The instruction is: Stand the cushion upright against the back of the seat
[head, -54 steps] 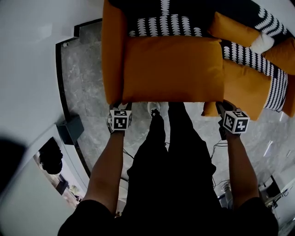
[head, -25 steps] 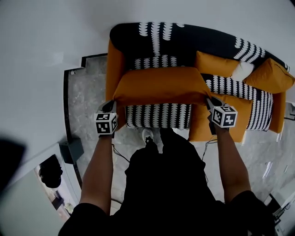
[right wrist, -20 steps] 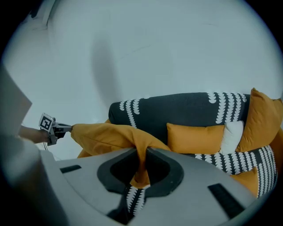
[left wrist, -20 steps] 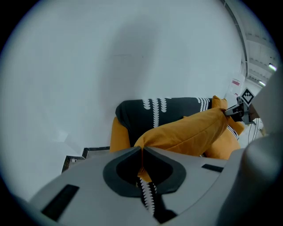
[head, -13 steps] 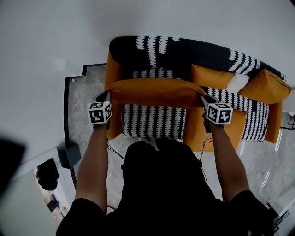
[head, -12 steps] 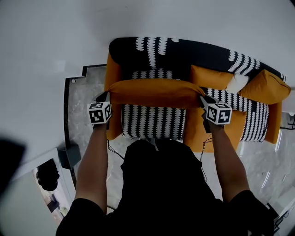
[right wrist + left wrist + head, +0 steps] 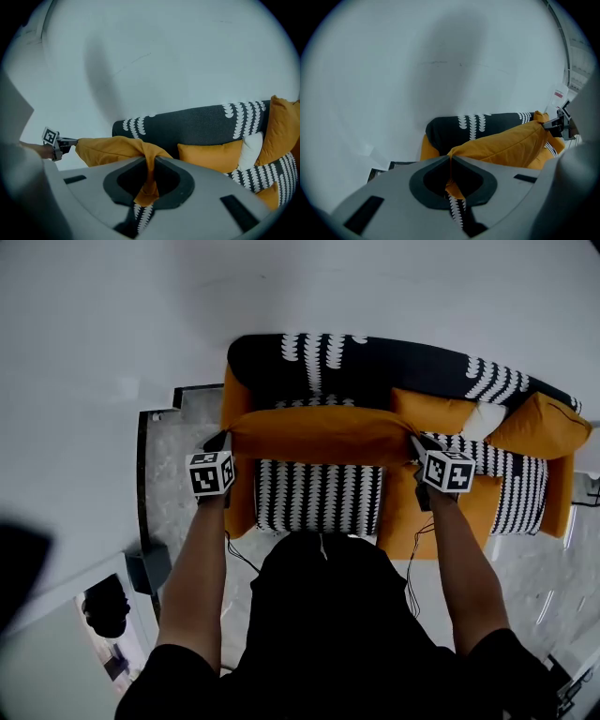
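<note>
Left claw (image 7: 218,441), right claw (image 7: 416,442) each clamped tight on corner of orange cushion (image 7: 323,435), slung between them above seat (image 7: 319,498), short of backrest (image 7: 375,360) beyond. Risk: thin fabric pinch slips, cushion flops flat.

Head view: large orange fabric cushion (image 7: 323,435) covers the lower backrest of the black-and-white patterned sofa (image 7: 375,357). Left gripper (image 7: 221,441) and right gripper (image 7: 415,442): jaws hidden behind the cushion's ends. Right gripper view: sofa's right end cut off at the edge. Dark shape (image 7: 19,568), lower left: blurred, unidentifiable.
</note>
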The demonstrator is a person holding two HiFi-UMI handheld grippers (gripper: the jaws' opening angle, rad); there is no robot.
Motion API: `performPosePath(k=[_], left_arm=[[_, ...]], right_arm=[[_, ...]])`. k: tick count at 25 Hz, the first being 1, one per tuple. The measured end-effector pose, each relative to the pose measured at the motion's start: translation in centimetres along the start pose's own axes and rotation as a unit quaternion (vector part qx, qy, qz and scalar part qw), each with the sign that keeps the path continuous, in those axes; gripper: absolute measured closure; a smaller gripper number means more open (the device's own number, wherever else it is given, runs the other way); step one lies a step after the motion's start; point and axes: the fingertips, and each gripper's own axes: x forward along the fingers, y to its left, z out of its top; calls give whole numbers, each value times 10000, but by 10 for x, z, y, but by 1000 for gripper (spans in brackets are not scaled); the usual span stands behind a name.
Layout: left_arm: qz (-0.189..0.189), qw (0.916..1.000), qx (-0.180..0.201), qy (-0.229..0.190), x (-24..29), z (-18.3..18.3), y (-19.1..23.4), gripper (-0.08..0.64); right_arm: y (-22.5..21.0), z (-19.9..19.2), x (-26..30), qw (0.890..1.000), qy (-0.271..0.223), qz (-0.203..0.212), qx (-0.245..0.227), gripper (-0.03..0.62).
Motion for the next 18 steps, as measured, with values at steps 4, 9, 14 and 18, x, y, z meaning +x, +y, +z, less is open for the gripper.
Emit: performPosePath(k=[4, 9, 14, 18], left_arm=[[-211, 9995, 203, -117, 17, 29, 7, 535], [-434, 9982, 406, -110, 40, 52, 16, 535], [-518, 9978, 420, -20, 69, 68, 26, 535], [-577, 9968, 526, 144, 97, 73, 30, 535]], right_arm=[[-5, 20, 11, 9998, -122, -166, 82, 532], [-9, 41, 27, 9984, -242, -393, 325, 532], [-16, 56, 50, 9971, -276, -593, 389, 532], [-27, 61, 72, 9960, -120, -782, 410, 532]])
